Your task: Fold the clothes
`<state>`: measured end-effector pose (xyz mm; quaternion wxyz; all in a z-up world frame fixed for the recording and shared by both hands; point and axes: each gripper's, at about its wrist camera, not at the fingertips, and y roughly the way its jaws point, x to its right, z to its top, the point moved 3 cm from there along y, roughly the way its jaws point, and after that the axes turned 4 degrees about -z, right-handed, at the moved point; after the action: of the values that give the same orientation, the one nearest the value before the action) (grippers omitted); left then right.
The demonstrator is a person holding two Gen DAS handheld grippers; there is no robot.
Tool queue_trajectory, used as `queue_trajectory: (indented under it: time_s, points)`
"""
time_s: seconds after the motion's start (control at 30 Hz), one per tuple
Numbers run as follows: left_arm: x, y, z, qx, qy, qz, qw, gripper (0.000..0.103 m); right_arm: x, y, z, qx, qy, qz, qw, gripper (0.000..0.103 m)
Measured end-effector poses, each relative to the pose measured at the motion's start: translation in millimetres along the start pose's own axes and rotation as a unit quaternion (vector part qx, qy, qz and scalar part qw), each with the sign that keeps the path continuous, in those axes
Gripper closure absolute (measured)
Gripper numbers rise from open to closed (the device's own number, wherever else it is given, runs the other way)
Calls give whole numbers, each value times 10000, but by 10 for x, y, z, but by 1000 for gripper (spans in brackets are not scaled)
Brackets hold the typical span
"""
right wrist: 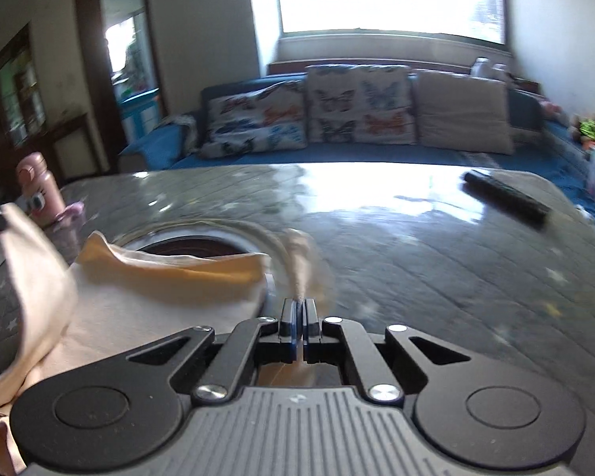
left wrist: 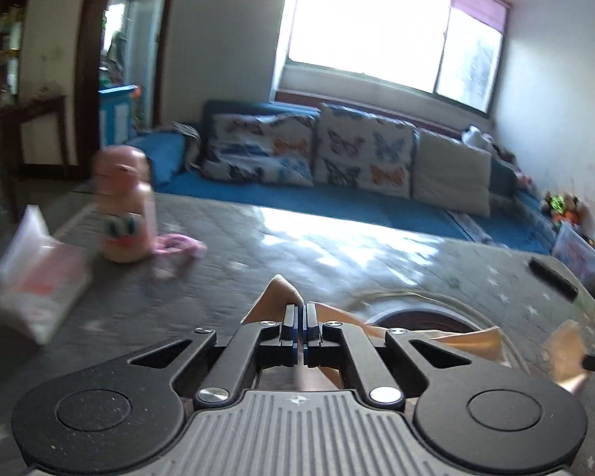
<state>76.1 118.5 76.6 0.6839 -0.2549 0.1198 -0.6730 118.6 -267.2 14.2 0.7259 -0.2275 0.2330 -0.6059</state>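
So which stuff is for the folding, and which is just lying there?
For the folding:
- peach garment
- left gripper, shut on it
- right gripper, shut on it

Just lying about:
- pink bottle
- tissue pack
- black remote
- pink cloth

Left gripper (left wrist: 299, 309) and right gripper (right wrist: 297, 304): fingers pinched together.

home living room: blue sofa (right wrist: 337, 150) with butterfly-print cushions (right wrist: 359, 105) under a big window (left wrist: 380, 27), glass-topped table (right wrist: 377, 214) with pink kids bottle (left wrist: 125, 214), toys (left wrist: 561, 204), wooden doorway (left wrist: 87, 59).
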Motion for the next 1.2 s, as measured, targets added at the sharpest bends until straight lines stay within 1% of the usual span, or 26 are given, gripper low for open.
queue_trajectory:
  time_s: [0.1,0.2,0.33,0.5,0.6,0.67,0.77,0.83,0.9,1.0,1.07,1.13,1.2]
  points:
    - [-280,-248,-31,75,-42,223,9997,101,184,-180,-116,26,191,-203,9996,101]
    - [-578,-430,-110,44,-91,548,9984,101,318,-333,-247,11,350,-369,9987,101]
    - [-951,-576,-291,-131,-184,972,9950,101,469,-488,-417,-70,542,-553,9970,101]
    - [-1315,-587,-588,-491,-376,1465,9873,101,615,-579,-686,-350,753,-802,9933,101]
    - [-1446,-574,-735,-674,-460,1592,9839,101,696,-595,-826,-546,837,-993,9900,99]
    - [-1471,-564,-787,-735,-413,1662,9825,101,751,-613,-908,-655,880,-1139,9874,97]
    - [-1494,-553,-804,-772,-409,1682,9819,100,847,-659,-922,-587,1003,-1300,9847,95]
    - [-1498,-575,-814,-773,-403,1704,9815,100,896,-681,-884,-484,1041,-1366,9840,91]
    - [-1507,-571,-815,-780,-411,1720,9811,100,907,-659,-813,-395,1004,-1362,9848,80]
    - [-1505,-522,-812,-815,-407,1736,9806,100,892,-547,-730,-332,903,-1259,9874,70]
    - [-1499,-498,-815,-851,-397,1754,9800,100,885,-452,-689,-331,847,-1166,9890,69]
    - [-1499,-481,-830,-893,-400,1771,9793,100,889,-278,-652,-404,765,-1075,9904,65]
    - [-1507,-464,-845,-931,-403,1791,9786,100,904,-143,-647,-487,678,-1105,9904,63]
